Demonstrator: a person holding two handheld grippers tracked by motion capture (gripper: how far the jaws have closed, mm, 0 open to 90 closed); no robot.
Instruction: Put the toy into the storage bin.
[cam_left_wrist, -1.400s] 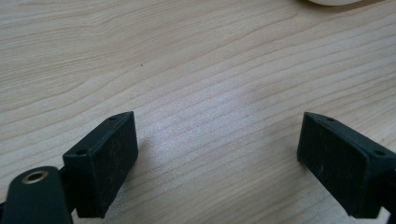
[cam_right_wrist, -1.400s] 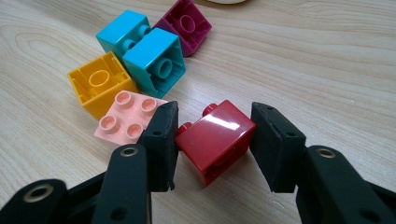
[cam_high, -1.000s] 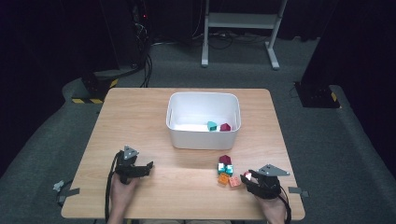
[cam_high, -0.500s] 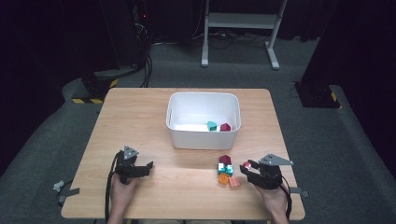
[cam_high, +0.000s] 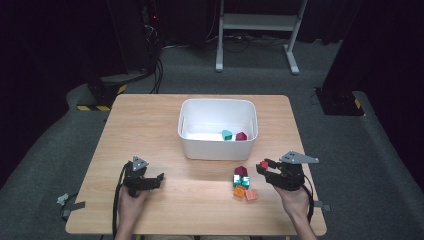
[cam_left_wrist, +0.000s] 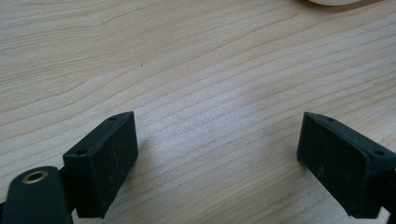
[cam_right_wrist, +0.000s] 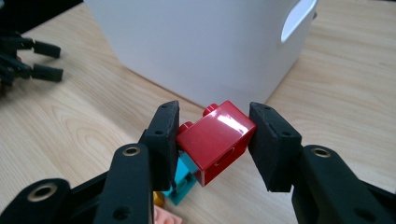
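Observation:
My right gripper is shut on a red brick and holds it off the table, right of a small pile of bricks. In the right gripper view the red brick sits tilted between the two pads, studs toward the white bin, with a teal brick beneath. My left gripper rests on the table at the front left. Its jaws stand wide open over bare wood in the left gripper view.
The white bin stands mid-table and holds a teal piece and a dark red piece. The pile has a dark red brick, a teal one and orange ones. Bare wood lies left of the bin.
My right gripper has risen with the red brick and moved away from the table's front edge toward the bin. The left gripper has stayed where it was.

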